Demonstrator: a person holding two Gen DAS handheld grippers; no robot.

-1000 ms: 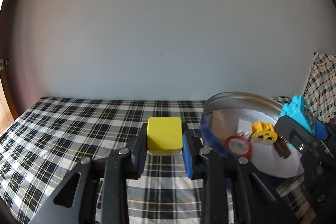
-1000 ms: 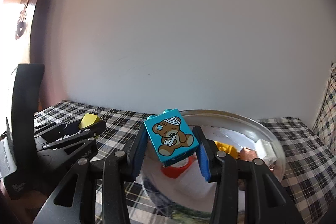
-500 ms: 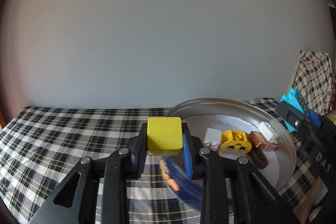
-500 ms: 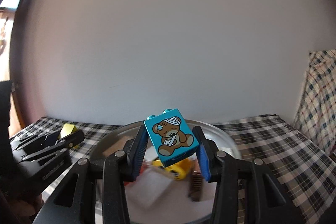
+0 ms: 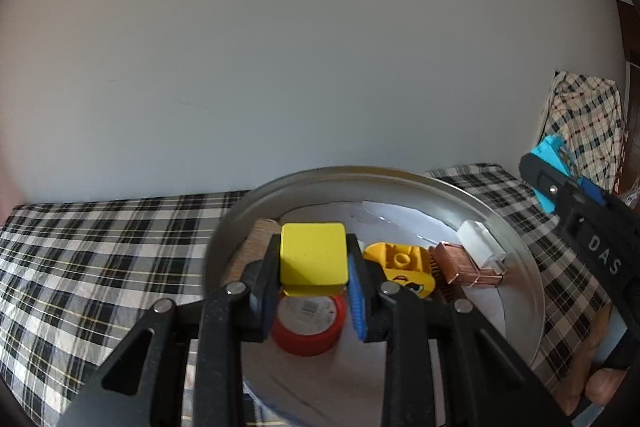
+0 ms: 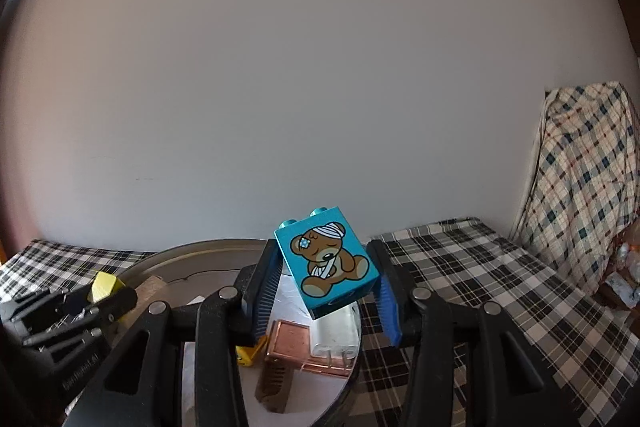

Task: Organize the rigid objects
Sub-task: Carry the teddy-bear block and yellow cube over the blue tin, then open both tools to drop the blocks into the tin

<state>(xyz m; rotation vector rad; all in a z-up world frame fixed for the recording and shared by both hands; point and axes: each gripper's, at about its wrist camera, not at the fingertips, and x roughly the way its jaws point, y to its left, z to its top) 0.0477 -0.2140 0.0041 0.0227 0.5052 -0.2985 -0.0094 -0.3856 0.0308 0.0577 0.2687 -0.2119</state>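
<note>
My left gripper is shut on a yellow cube and holds it above the round metal tray. In the tray lie a red tape roll, a yellow brick, a copper-brown piece and a white block. My right gripper is shut on a teal bear-print brick, held tilted over the tray's right rim. The right gripper also shows at the right edge of the left wrist view.
The tray stands on a black-and-white checked cloth. A plain wall rises close behind. A lighter plaid cloth hangs over something at the far right. The left gripper's body sits left of the tray in the right wrist view.
My left gripper has carried the yellow cube rightward from over the cloth to over the tray. My right gripper has shifted right with the bear brick, toward the tray's right rim.
</note>
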